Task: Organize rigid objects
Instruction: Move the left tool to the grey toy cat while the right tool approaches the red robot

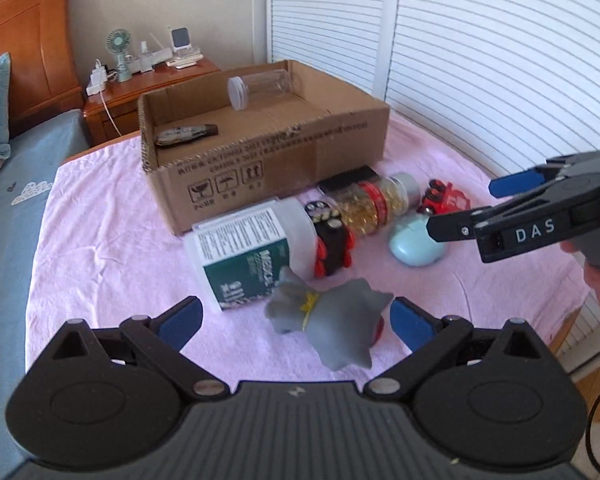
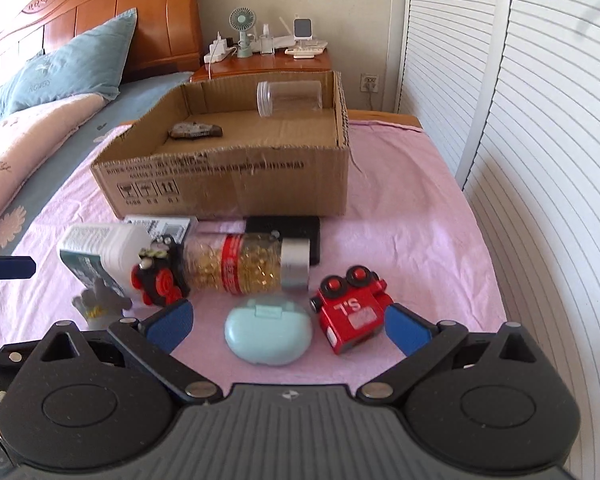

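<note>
My left gripper [image 1: 296,320] is open, and a grey toy with a yellow tie [image 1: 332,320] lies between its fingers on the pink cloth. Behind the toy lie a white and green bottle [image 1: 244,256], a black and red toy train [image 1: 332,240] and a capsule bottle [image 1: 376,204]. My right gripper [image 2: 290,322] is open around a light blue case [image 2: 268,332]. A red toy car [image 2: 352,312] sits by its right finger. The cardboard box [image 1: 284,160] holds a clear jar [image 1: 260,88] and a dark oblong object [image 1: 186,135]. The right gripper [image 1: 472,206] also shows in the left wrist view.
A flat black object [image 2: 288,232] lies against the box [image 2: 228,184]. White louvred doors [image 2: 540,160] run along the right. A bed with a blue pillow [image 2: 72,68] is on the left. A wooden bedside table [image 2: 260,64] with a small fan stands behind the box.
</note>
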Action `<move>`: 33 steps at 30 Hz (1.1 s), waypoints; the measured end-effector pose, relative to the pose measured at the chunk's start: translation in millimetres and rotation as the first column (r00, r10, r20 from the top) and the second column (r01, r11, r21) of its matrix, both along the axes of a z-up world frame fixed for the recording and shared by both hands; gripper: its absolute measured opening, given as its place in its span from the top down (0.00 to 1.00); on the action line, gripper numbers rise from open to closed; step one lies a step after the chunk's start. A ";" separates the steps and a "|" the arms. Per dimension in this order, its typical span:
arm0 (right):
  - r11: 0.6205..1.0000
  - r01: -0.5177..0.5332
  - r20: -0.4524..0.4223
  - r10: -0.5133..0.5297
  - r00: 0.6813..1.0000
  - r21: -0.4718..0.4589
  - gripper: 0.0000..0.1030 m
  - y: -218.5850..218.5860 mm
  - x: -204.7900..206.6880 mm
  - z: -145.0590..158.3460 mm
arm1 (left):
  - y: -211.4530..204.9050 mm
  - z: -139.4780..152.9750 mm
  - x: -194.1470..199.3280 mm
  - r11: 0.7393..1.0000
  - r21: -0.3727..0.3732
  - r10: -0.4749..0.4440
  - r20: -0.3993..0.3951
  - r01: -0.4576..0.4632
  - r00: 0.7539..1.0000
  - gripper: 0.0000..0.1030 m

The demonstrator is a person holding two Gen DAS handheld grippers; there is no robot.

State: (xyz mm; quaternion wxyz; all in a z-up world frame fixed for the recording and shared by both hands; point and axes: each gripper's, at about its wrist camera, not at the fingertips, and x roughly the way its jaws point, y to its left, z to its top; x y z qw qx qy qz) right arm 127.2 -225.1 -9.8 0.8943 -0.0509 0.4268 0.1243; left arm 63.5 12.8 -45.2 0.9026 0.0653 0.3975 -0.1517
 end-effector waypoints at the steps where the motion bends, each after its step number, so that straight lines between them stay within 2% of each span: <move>1: 1.000 0.000 -0.006 0.000 1.000 -0.020 0.00 -2.2 -2.2 -3.8 | -2.4 -3.8 -1.3 1.000 0.007 -0.009 -0.005 0.009 1.000 0.03; 4: 0.999 -0.003 -0.024 0.002 1.000 -0.053 0.00 -11.2 -6.4 -15.1 | -8.5 -16.6 -4.1 1.000 0.009 -0.028 -0.042 0.029 0.999 0.03; 13: 0.999 0.016 -0.066 -0.019 0.998 -0.038 0.00 -36.0 -12.9 -37.8 | -4.3 -43.7 4.4 0.999 -0.027 -0.027 -0.130 0.023 0.991 0.03; 20: 0.991 0.057 -0.038 -0.062 0.997 -0.118 0.00 -44.0 -0.4 -45.9 | -12.2 -48.5 8.5 0.998 0.018 -0.051 -0.094 0.053 0.994 0.01; 27: 0.996 0.036 -0.021 -0.037 0.999 -0.082 0.00 -49.5 18.0 -50.5 | -13.9 -49.5 13.2 0.998 0.014 -0.068 -0.078 0.069 0.995 0.01; 33: 0.995 0.075 -0.002 -0.075 0.997 -0.065 0.00 -58.9 36.4 -53.4 | -15.1 -49.5 15.9 0.997 0.015 -0.070 -0.080 0.071 0.994 0.01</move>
